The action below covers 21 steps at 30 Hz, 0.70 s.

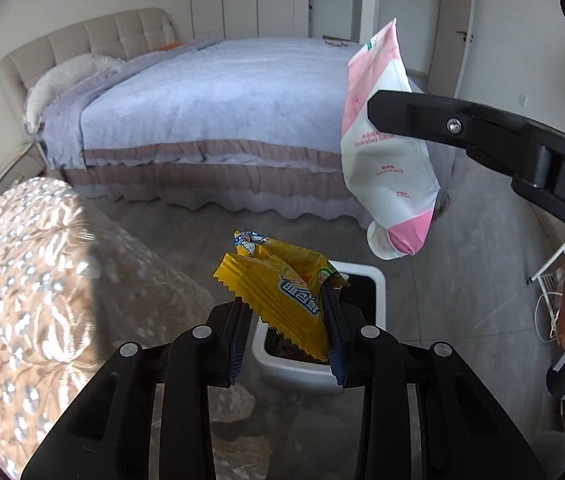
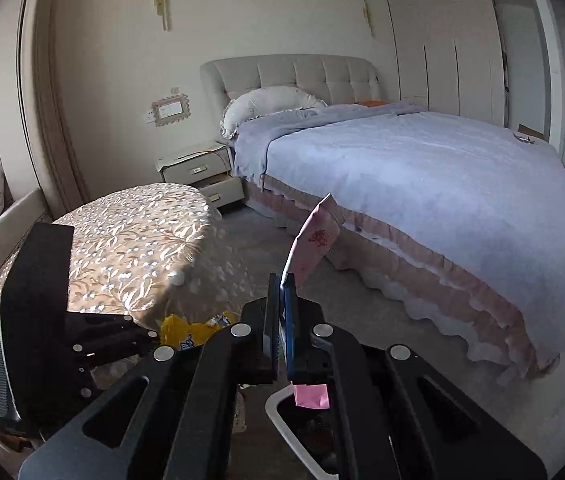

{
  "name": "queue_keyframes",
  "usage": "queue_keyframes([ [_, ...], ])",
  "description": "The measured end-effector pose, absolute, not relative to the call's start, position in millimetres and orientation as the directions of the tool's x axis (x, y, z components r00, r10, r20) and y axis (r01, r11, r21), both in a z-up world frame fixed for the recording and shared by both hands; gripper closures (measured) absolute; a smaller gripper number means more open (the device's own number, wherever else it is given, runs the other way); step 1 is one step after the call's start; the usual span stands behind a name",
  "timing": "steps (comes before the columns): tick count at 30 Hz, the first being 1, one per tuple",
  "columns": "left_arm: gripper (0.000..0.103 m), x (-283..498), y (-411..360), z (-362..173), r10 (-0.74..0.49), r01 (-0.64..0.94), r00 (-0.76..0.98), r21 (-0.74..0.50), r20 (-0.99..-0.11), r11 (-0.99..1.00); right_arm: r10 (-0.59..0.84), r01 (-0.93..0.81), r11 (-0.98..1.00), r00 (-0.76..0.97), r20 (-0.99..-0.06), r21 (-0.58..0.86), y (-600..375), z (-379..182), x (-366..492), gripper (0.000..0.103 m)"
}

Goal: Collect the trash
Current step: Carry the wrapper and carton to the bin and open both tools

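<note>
My left gripper [image 1: 288,308] is shut on a crumpled yellow snack wrapper [image 1: 282,284] and holds it above the open white trash bin [image 1: 366,276] on the floor. My right gripper [image 2: 281,296] is shut on a pink and white pouch [image 2: 314,240], which hangs in the air over the bin's right side in the left wrist view [image 1: 386,152]. In the right wrist view the bin's rim [image 2: 272,408] lies just below my fingers, and the yellow wrapper [image 2: 190,330] shows at the left beside the left gripper [image 2: 122,332].
A round table with a floral cloth [image 1: 22,280] stands at the left, also in the right wrist view [image 2: 122,248]. A bed with a lilac cover [image 1: 210,96] fills the background. A nightstand [image 2: 202,172] stands by the bed. Crumpled paper [image 1: 234,400] lies on the floor near the bin.
</note>
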<state>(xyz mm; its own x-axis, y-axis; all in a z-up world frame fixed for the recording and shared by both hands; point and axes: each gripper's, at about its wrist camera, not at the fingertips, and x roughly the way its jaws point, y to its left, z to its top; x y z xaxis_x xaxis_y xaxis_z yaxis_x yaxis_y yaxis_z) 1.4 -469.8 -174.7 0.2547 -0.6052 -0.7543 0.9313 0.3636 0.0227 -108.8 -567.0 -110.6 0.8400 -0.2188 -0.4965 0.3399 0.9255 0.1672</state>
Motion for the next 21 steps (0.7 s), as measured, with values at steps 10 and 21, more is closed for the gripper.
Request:
queue_keyframes([
  [10,0.005,-7.1,-545.7,-228.0,-0.571,0.962,0.181,0.024,-0.801,0.271,-0.257,0.421,0.882,0.806,-0.534,0.211,-620.7,-147.0,-118.9,0.1],
  [21,0.005,-4.0,-534.1,-238.6,-0.45,0.91,0.389,0.259,-0.804,0.324,-0.201,0.43,0.858,0.785,-0.585,0.282,-645.8,-181.5,-104.8,0.1],
])
